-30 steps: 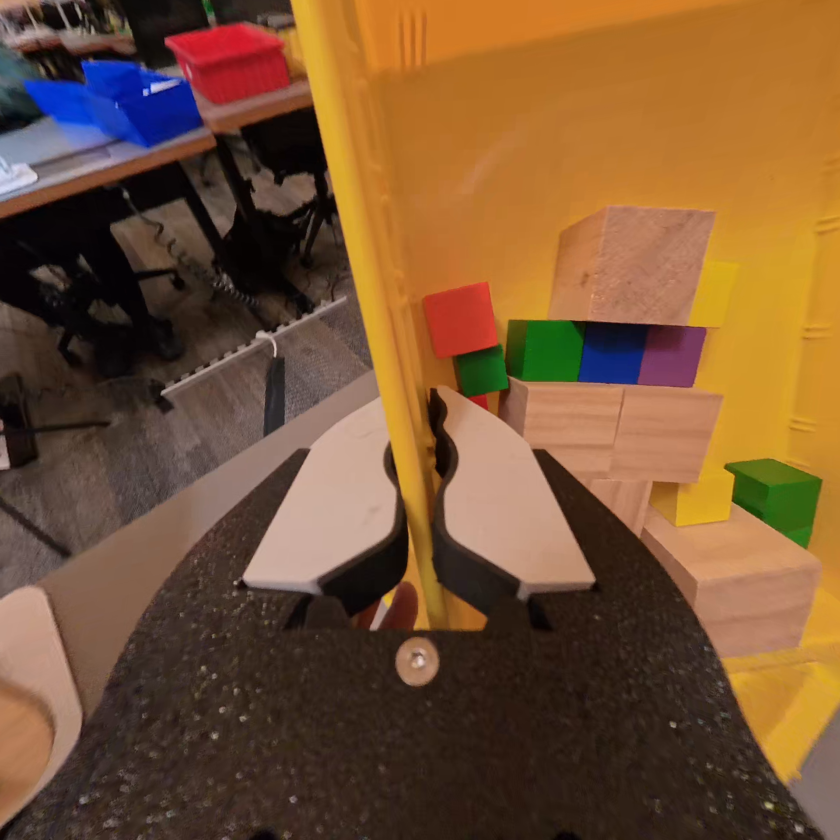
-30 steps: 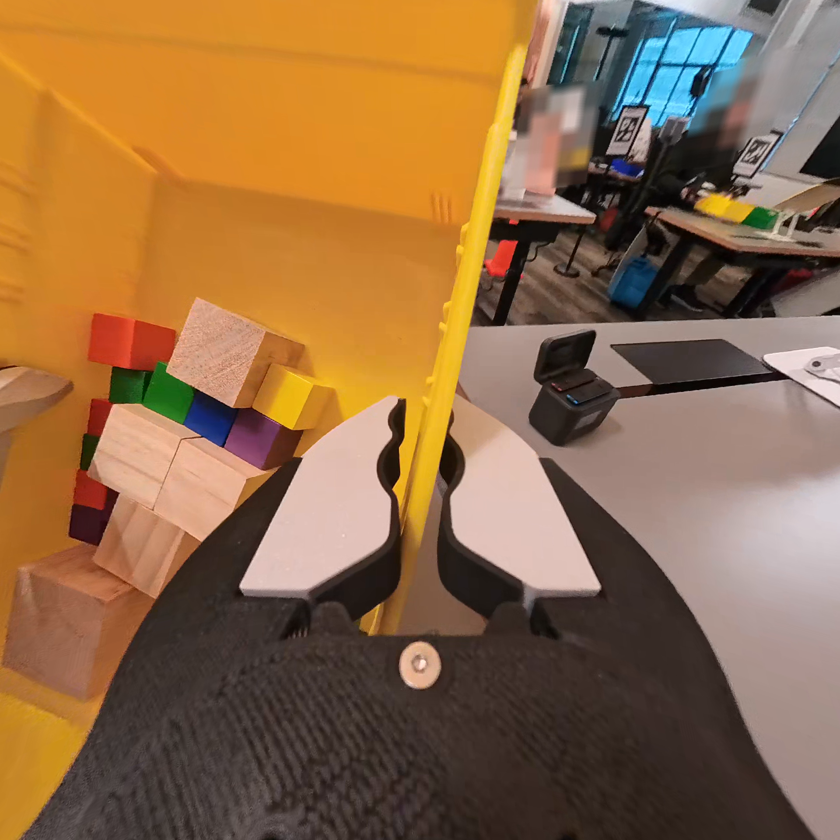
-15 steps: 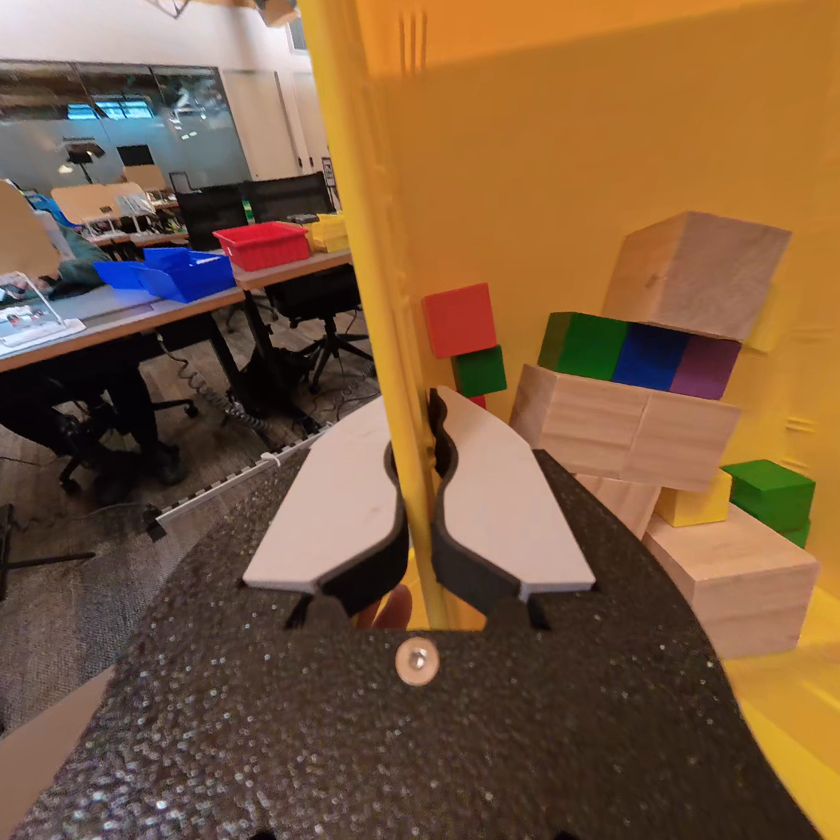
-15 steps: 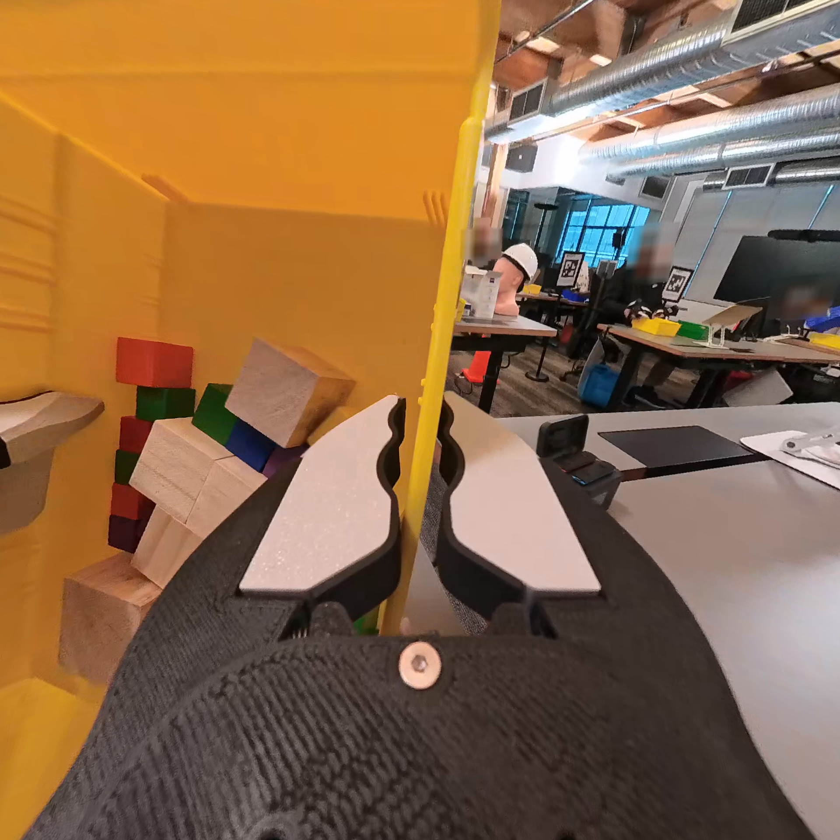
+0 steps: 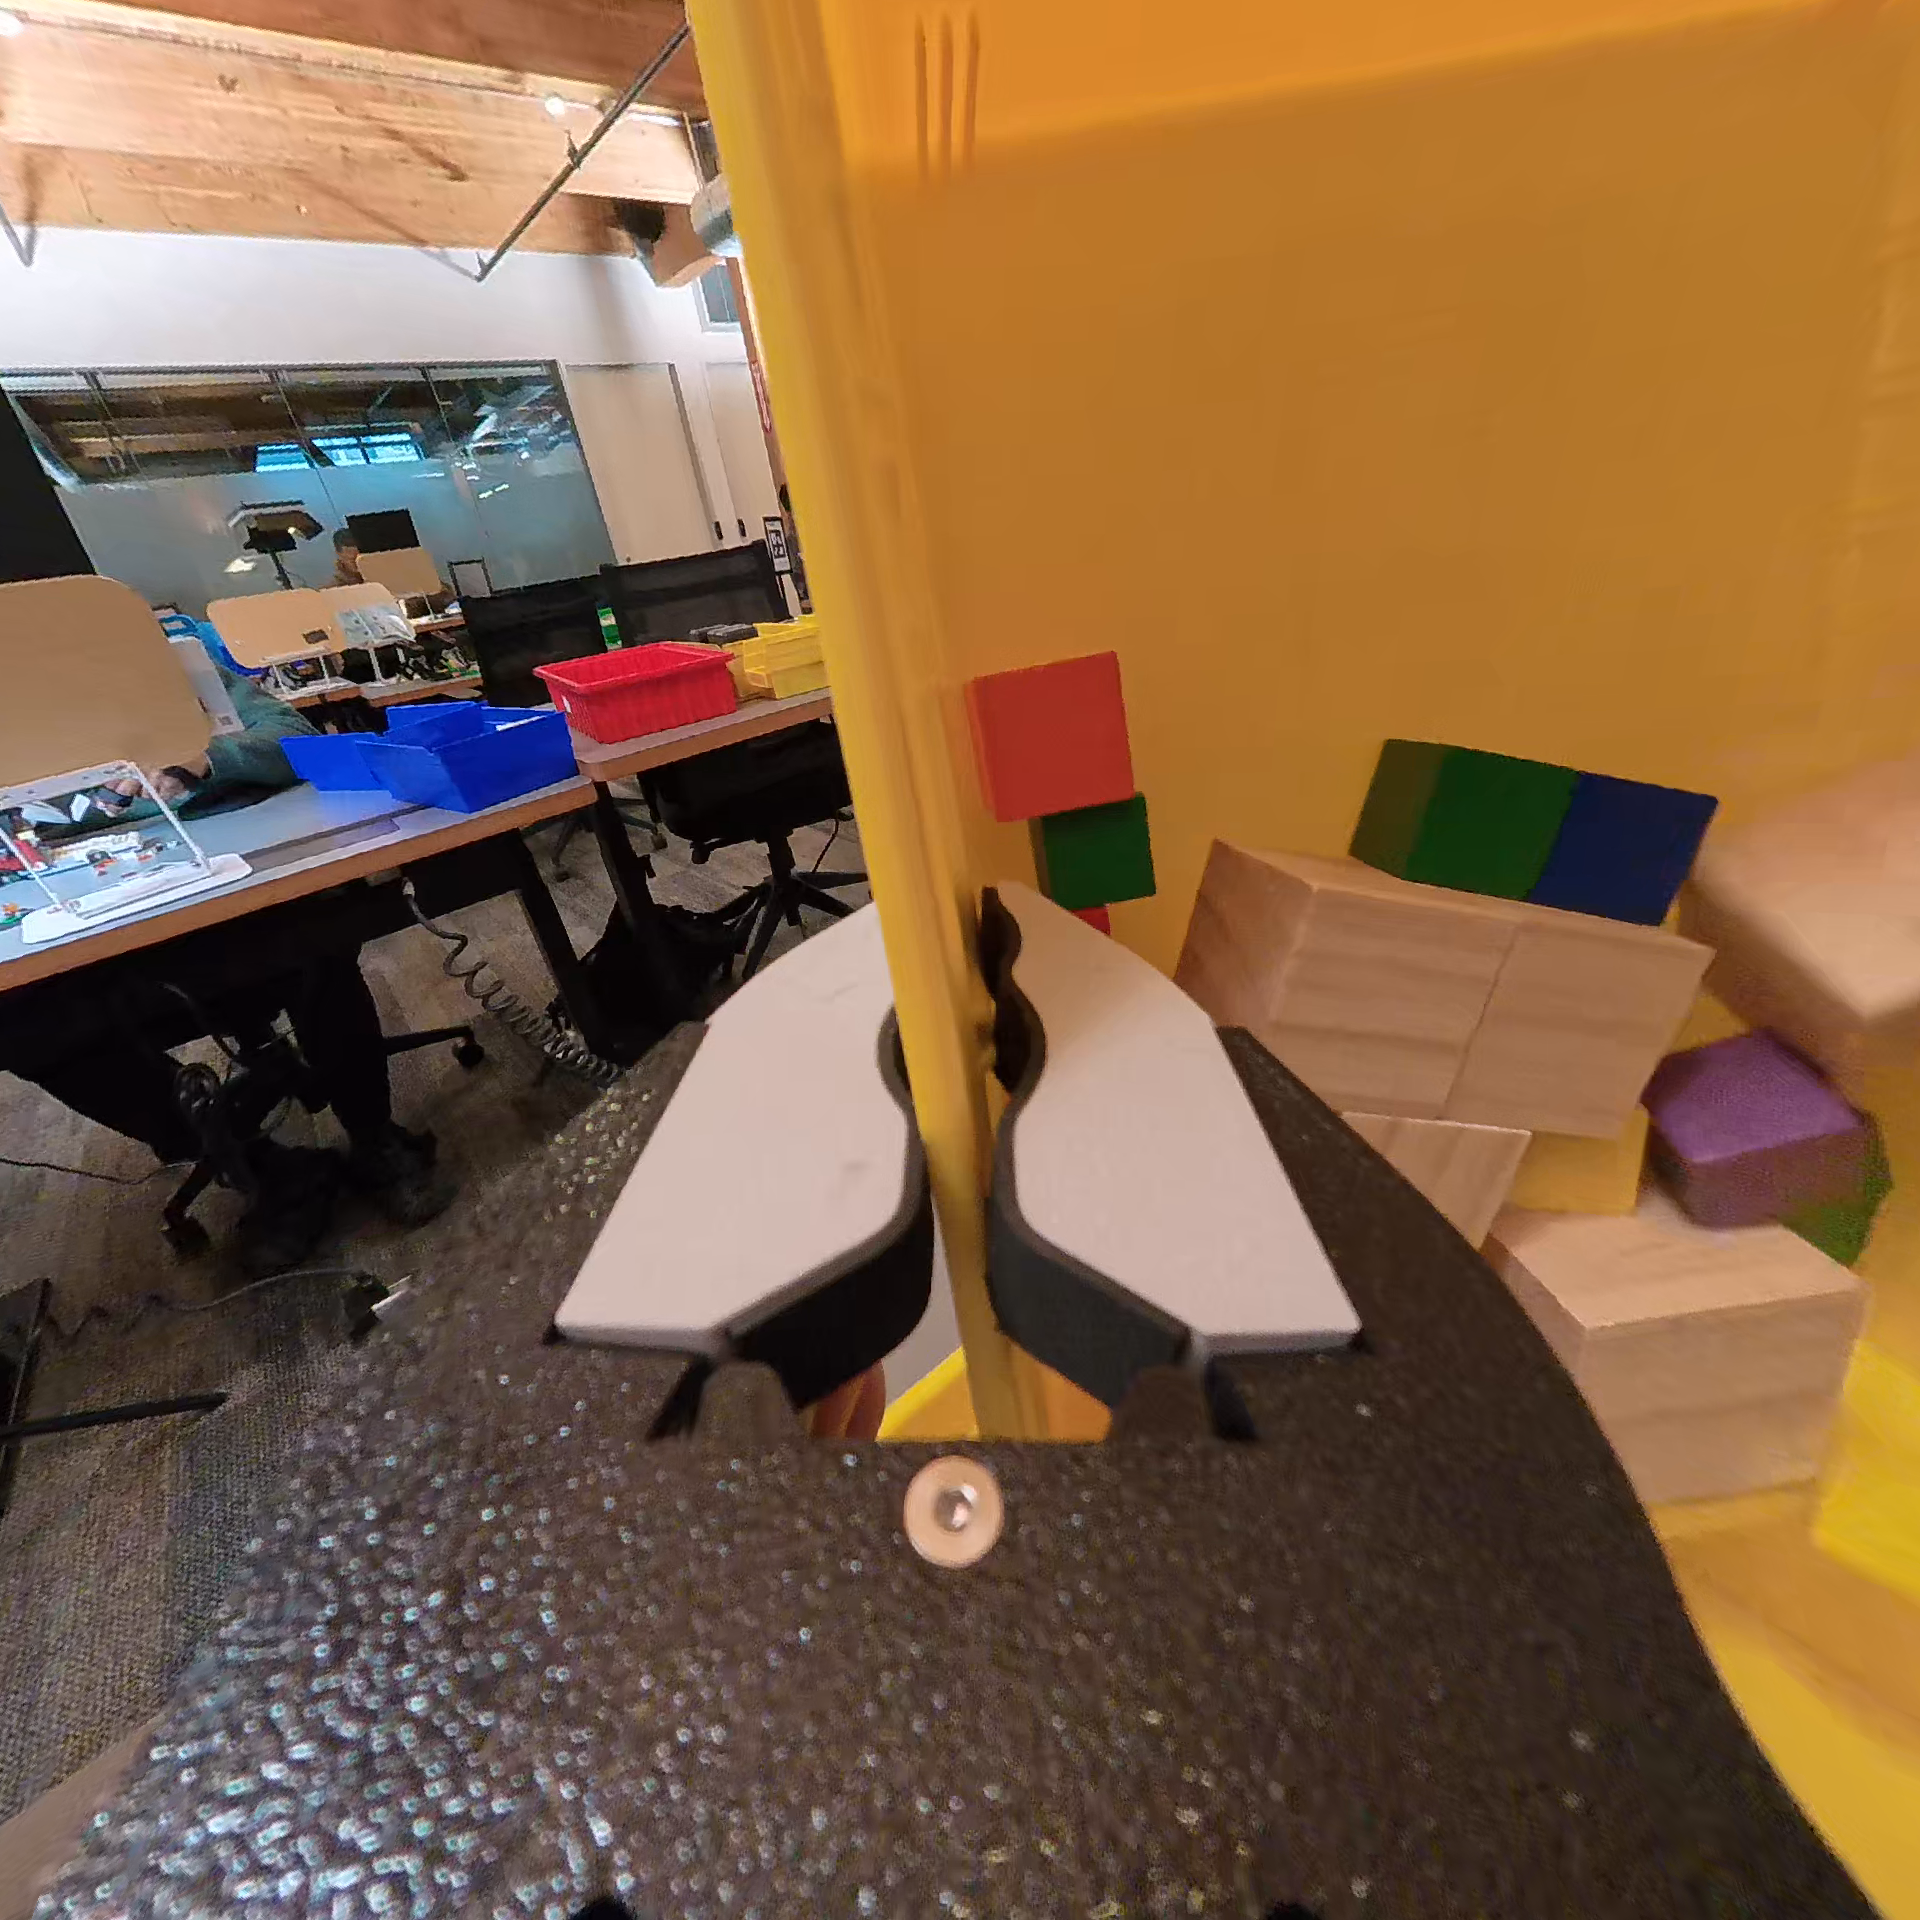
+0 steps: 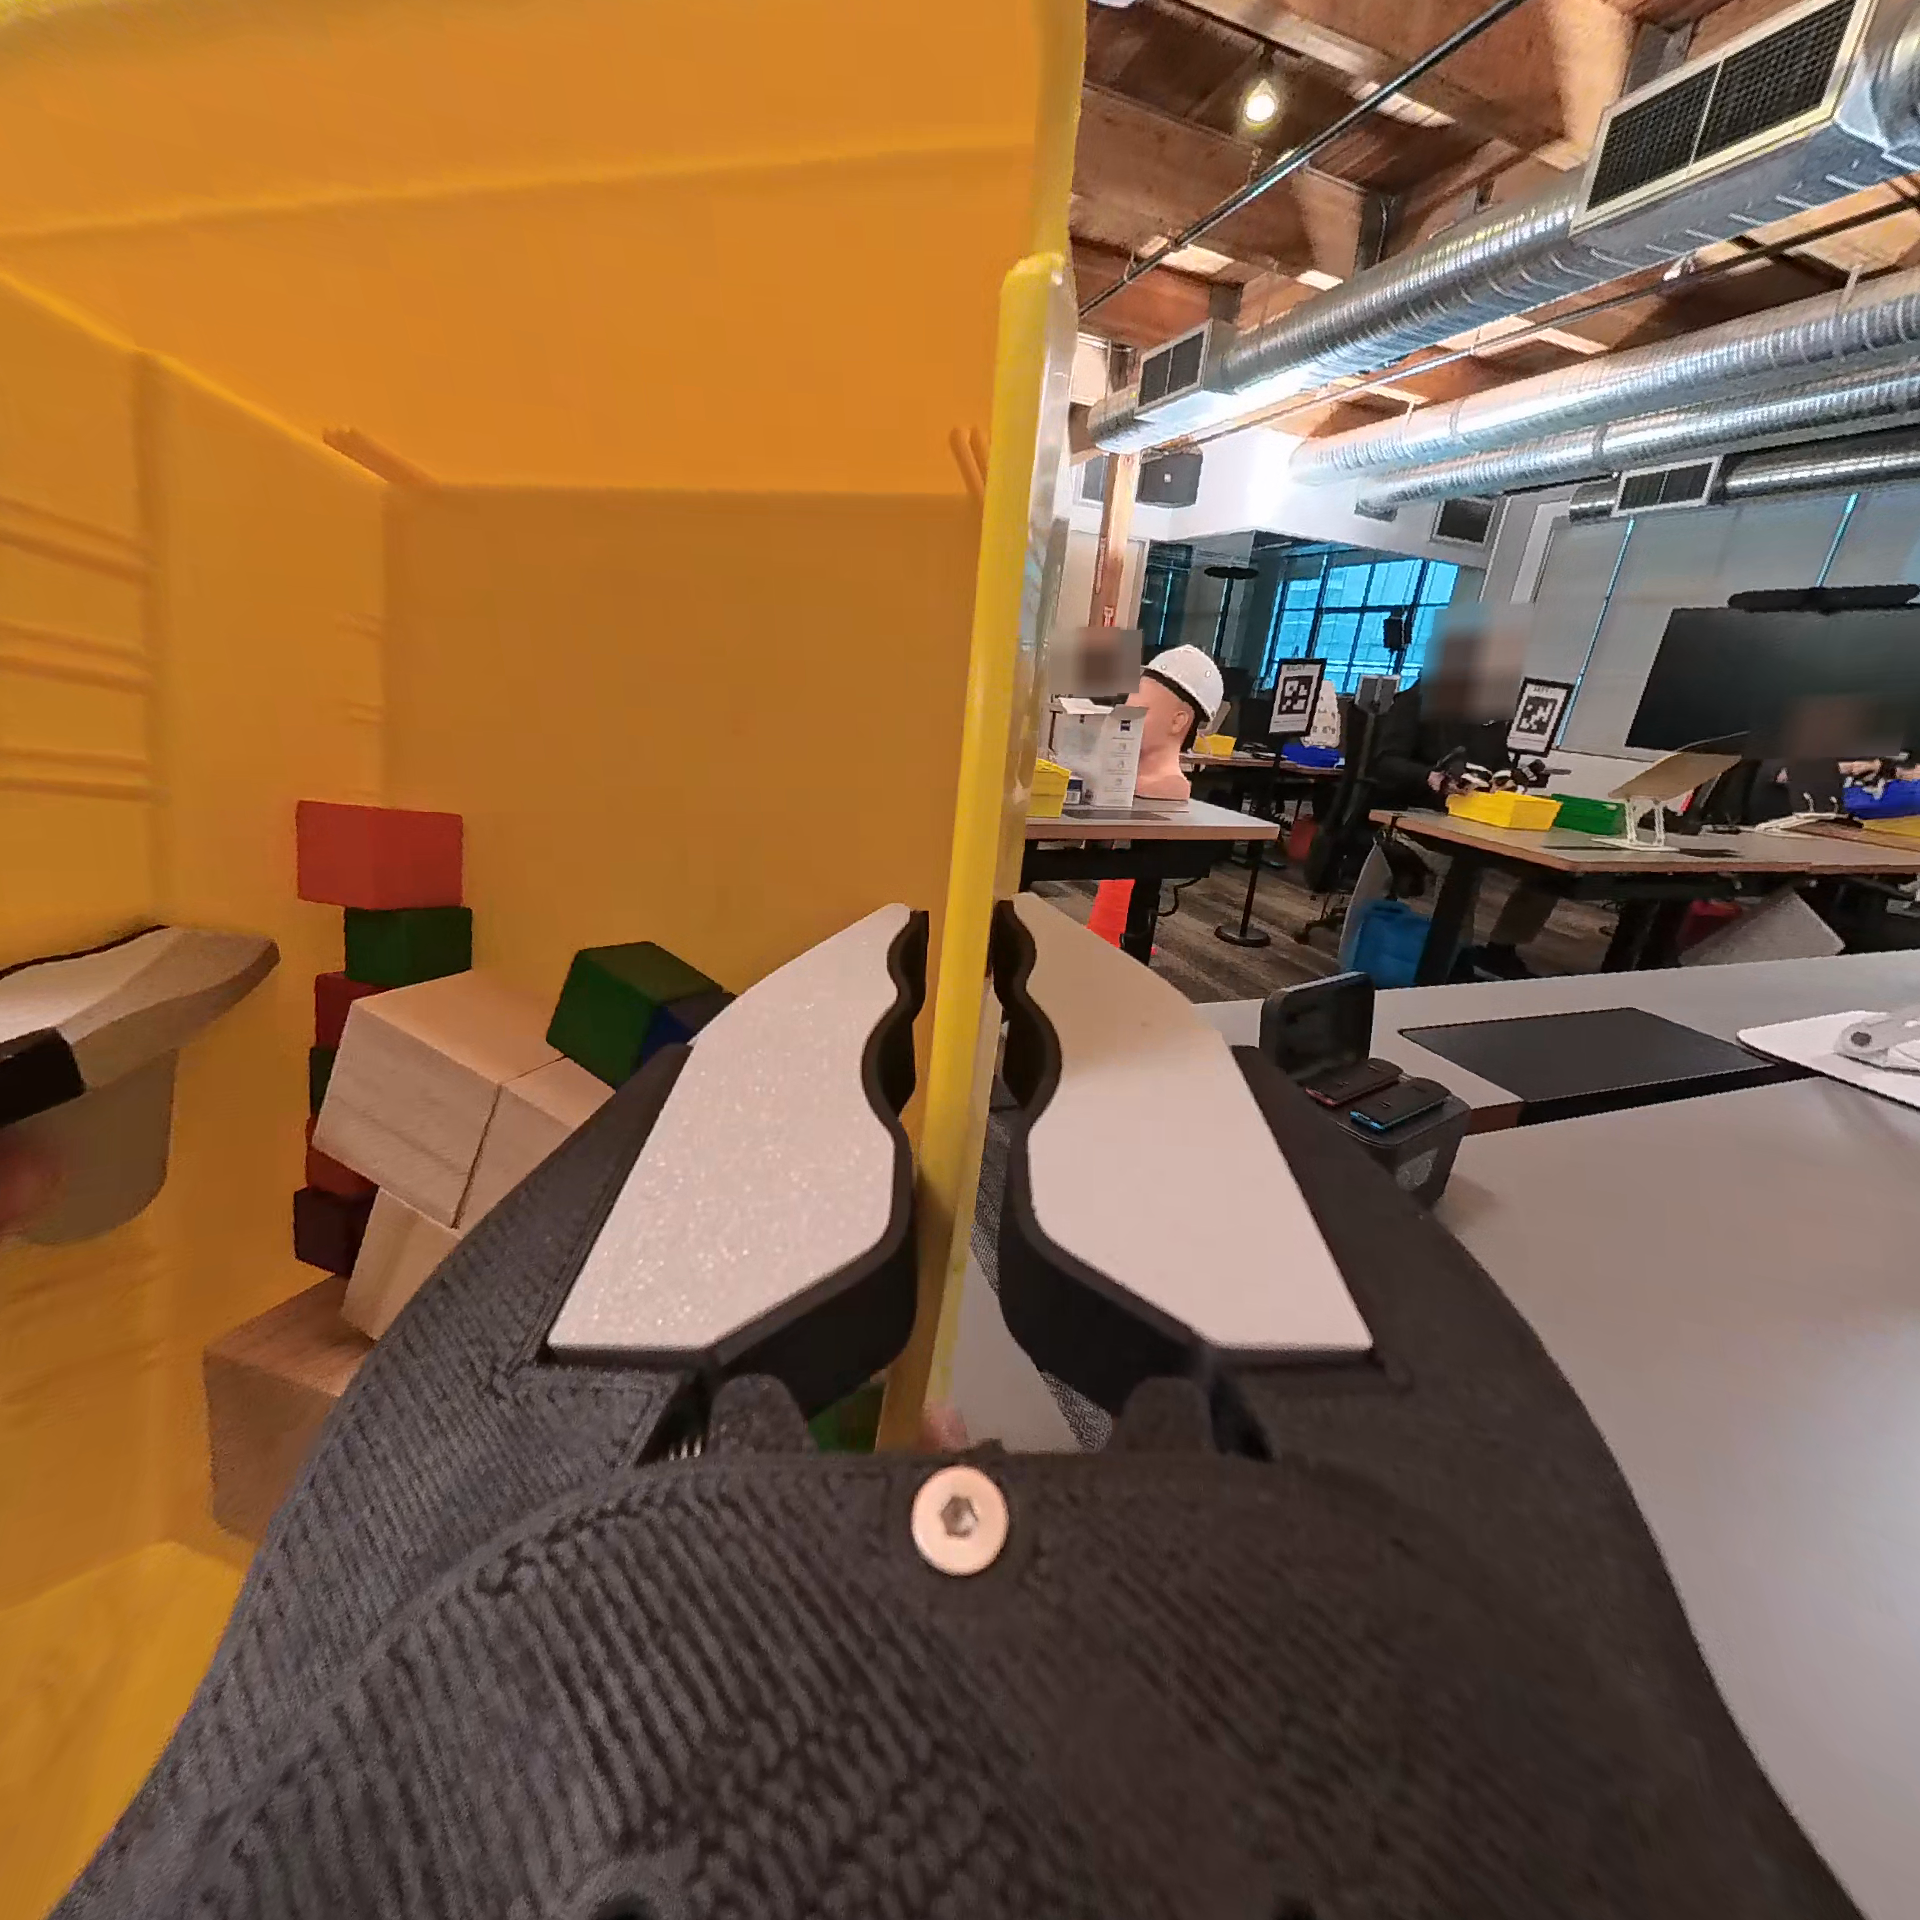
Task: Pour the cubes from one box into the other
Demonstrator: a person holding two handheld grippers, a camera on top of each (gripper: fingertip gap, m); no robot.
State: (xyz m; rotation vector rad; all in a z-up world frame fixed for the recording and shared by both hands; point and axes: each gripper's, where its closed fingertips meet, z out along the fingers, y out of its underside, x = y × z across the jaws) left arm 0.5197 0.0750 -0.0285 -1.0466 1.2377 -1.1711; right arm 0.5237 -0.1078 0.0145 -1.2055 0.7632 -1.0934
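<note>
While claws [image 5: 951, 1049] clamp box [image 5: 1351, 468] walls.

The box [image 5: 1403, 468] is yellow all over, wall and rim, and each gripper closes its fingers on that rim. The left gripper [image 5: 951, 1049] has pale grey fingers [image 5: 1132, 1143] with black edges, on a black speckled body. Beyond its right finger the red cube [image 5: 1049, 732] sits over a green cube [image 5: 1096, 847]. Farther right are pale wooden blocks [image 5: 1434, 997] (with fine grain lines), a green and blue pair [image 5: 1527, 831] above them, and a purple cube [image 5: 1756, 1143]. The right gripper [image 6: 956, 1049] shows the same grey fingers [image 6: 758, 1143]; right of them lies a grey table [image 6: 1662, 1299].
</note>
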